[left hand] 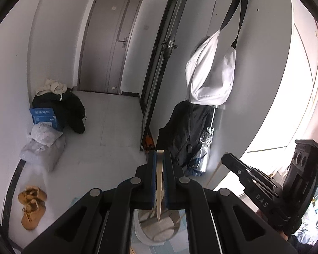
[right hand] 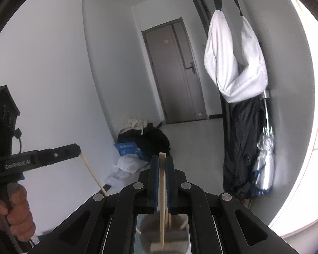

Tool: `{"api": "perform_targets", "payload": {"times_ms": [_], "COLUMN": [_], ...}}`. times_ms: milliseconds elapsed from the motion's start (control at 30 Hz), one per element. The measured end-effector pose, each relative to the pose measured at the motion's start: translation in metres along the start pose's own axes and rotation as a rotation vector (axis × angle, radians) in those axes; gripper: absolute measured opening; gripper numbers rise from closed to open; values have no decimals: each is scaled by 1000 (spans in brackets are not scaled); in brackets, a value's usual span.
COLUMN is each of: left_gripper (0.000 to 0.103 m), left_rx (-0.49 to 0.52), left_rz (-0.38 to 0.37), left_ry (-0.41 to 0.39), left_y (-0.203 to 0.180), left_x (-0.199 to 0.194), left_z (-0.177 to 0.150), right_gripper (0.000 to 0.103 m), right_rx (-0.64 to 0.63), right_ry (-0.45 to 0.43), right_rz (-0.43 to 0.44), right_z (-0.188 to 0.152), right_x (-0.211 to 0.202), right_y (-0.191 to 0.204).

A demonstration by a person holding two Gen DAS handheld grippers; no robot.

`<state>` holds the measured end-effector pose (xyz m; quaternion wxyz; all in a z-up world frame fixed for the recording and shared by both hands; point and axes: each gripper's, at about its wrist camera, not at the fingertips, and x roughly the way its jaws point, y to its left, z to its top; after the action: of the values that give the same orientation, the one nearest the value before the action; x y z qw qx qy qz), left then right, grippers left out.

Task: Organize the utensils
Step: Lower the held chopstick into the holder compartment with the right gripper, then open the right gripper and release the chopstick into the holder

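Two chopsticks up in the air, one per tool, both clamped and pointing ahead. Left chopstick (left hand: 159,182) pinched along its length between blue pads (left hand: 152,177), square end poking out past the tips, tapered end trailing back toward the camera. Right chopstick (right hand: 162,192) gripped the same way, blunt end forward, thin end hanging low over a round cup (right hand: 165,235) glimpsed under the tool body. Same cup, most likely, under the left tool too, pale rim (left hand: 150,241) showing, with what look like more sticks leaning inside; too blurred to count.

Held lengthwise like that, presumably, to keep each stick steady and ready to drop point-first into the cup. Judging by the tips hanging right over the opening, mid-delivery.

Left tool (left hand: 159,154): fingers drawn close together, squeezing the stick, no slack visible. Right tool (right hand: 162,158): likewise shut tight on its stick, pads flat against both faces. From the right camera, left tool seen side-on with its stick slanting down, person's hand (right hand: 15,209) wrapped round the handle.

Further out: tiled floor, grey door (left hand: 112,42), white bag (left hand: 211,72) hanging on the wall over a dark jacket (left hand: 186,131), tan shoes (left hand: 32,205), bundles of clothes in the corner. No bench visible.
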<state>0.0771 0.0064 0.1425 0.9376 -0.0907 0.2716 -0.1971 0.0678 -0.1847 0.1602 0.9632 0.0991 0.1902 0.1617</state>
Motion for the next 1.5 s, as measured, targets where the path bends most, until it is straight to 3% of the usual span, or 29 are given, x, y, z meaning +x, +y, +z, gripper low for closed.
{"api": "perform_targets", "payload": {"times_ms": [233,533,767,1167,1300,1400,1467,1500], "left_gripper": [2,2,2,2,4,16,28,31], "left_rx": [40,73,94,27,30,9,-16,-21], "left_rz": [21,32,34,29,68,103,125,131], "left_ry": [57,121,173,267,280,266,251,244], "left_y": [9,19,17,21,19,21,22,22], "left_x": [32,65,78,93,89,82,74,72], "left_z": [1,-14,-25,-44,-49,-53,-56,-56], "right_gripper": [5,5,5,8,8,18,34,35], "right_rx": [-27,-44,-31,12,1,15,21,24], "right_ry": [-11,50,102,244,260,247,226,216], "right_rz": [-17,-28,-4,46,51,57,54,55], "right_z": [6,-25,-51,-93,-100,-103,-104,-104], "right_x": [32,69,80,88,77,62,50,43], "right_y": [-7,-19,-25,-29,-27,-29,-30,-30]}}
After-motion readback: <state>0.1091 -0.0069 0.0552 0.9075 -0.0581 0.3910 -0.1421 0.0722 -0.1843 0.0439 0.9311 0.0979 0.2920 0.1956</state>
